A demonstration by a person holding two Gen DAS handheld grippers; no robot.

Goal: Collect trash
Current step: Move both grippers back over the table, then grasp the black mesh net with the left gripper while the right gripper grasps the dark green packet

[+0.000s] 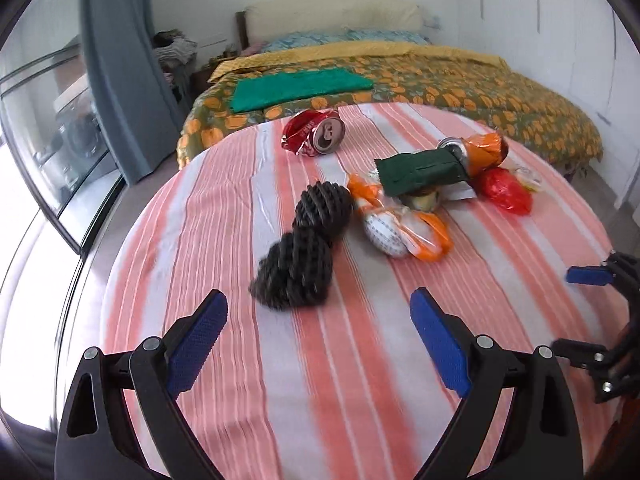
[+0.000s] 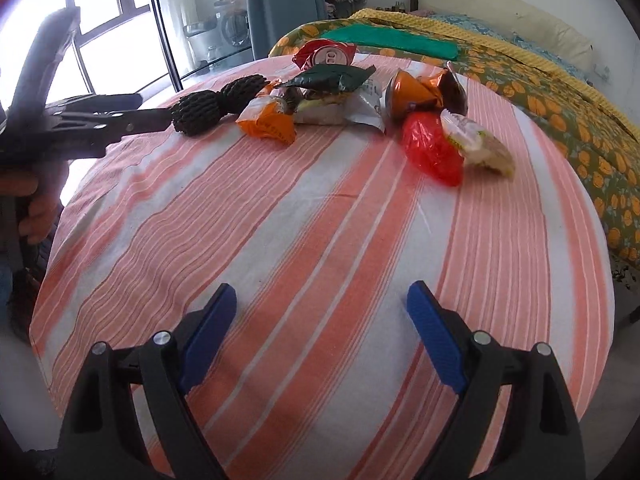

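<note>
A heap of trash lies on the far half of the striped tablecloth (image 1: 328, 360). In it are a black foam net (image 1: 304, 240), a crushed red can (image 1: 314, 136), a dark green wrapper (image 1: 420, 174), an orange-and-white packet (image 1: 404, 228), an orange foil pack (image 1: 480, 152) and a red plastic bag (image 1: 506, 190). My left gripper (image 1: 318, 304) is open, just short of the black net, with nothing between its fingers. My right gripper (image 2: 322, 292) is open over bare cloth, well short of the red bag (image 2: 432, 148) and a pale wrapper (image 2: 480, 146). In the right wrist view, the left gripper (image 2: 156, 108) reaches toward the black net (image 2: 212, 106).
A bed with an orange-patterned cover (image 1: 460, 88) and a folded green cloth (image 1: 296, 86) stands behind the table. A grey curtain (image 1: 116, 80) and glass doors (image 2: 120, 20) are on the left. A hand (image 2: 36, 208) holds the left gripper's handle.
</note>
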